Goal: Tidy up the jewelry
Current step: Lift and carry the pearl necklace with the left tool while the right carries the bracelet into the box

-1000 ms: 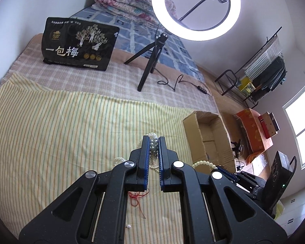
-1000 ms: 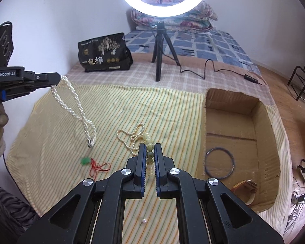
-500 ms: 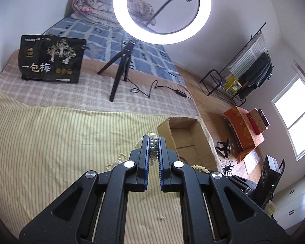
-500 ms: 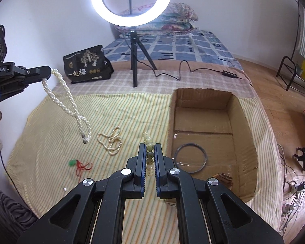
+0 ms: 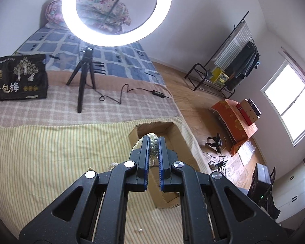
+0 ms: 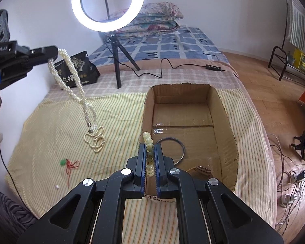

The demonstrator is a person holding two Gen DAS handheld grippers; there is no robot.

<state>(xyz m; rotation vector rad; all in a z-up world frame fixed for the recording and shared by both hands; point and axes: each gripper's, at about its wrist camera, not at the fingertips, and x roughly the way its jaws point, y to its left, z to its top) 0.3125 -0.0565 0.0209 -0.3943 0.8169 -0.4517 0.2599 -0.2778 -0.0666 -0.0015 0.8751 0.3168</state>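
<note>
My left gripper is shut on a twisted white pearl necklace. In the right wrist view the left gripper sits high at the left, and the pearl necklace hangs from it, its clasp end just above a small pearl strand on the striped cloth. My right gripper is shut on a pale green bead bracelet, at the near left rim of the open cardboard box. A dark bangle lies inside the box.
A green pendant on a red cord and a loose pearl lie on the yellow striped cloth. Behind stand a ring light tripod, a black bag and a cable. The bed's edge drops to the floor on the right.
Both grippers have travelled right toward the cardboard box, each keeping its beads. The left one also rose, carrying the hanging necklace over to the small pearl strand.
</note>
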